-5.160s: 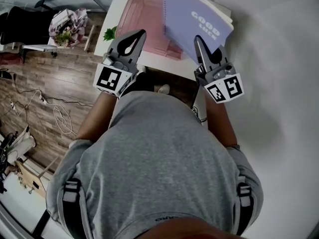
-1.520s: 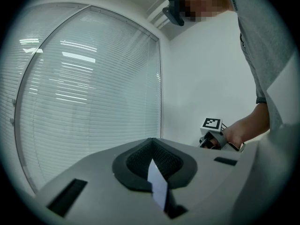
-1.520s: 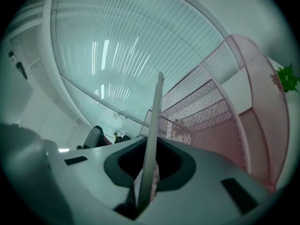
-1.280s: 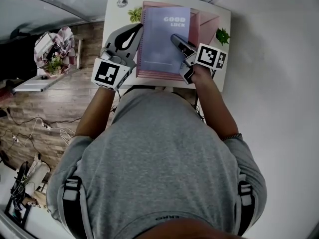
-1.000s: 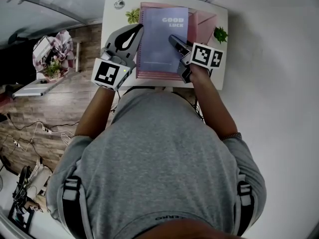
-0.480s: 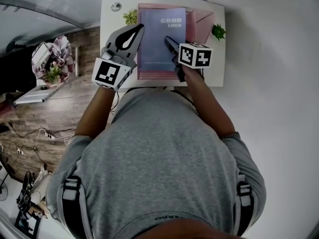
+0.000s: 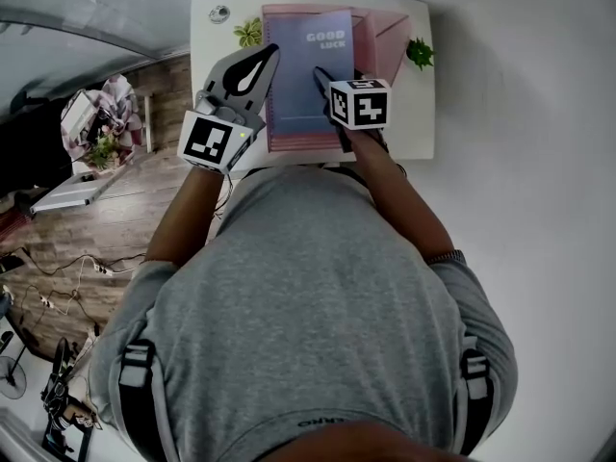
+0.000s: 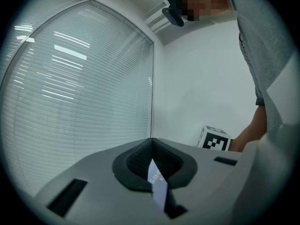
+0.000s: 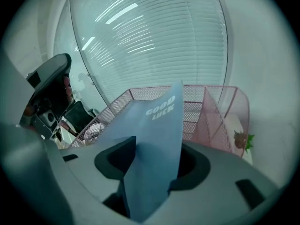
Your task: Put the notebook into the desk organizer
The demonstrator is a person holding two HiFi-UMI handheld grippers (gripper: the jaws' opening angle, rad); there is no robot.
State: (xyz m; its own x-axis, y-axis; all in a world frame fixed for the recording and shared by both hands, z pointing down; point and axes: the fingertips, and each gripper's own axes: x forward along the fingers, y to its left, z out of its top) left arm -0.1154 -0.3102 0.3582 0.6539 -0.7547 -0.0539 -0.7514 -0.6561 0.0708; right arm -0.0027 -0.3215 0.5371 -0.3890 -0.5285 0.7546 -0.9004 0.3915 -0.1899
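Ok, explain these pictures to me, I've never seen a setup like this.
A person wears a downward-looking head camera and holds a hand-held gripper in each hand; each carries its own camera. On the white table stands a pink mesh desk organizer, beside small plants. The right hand-held gripper has the purple notebook between its jaws, which have just been opening. From the head view, the notebook covers the organizer's left part. The left hand-held gripper is shut and empty.

The only legible words are "GOOD LUCK", printed in white capitals on two lines near the top of the lilac cover of the notebook [image 7: 298,94]. Pale print at the hem of the person's grey shirt [image 7: 308,296] is too small to read.
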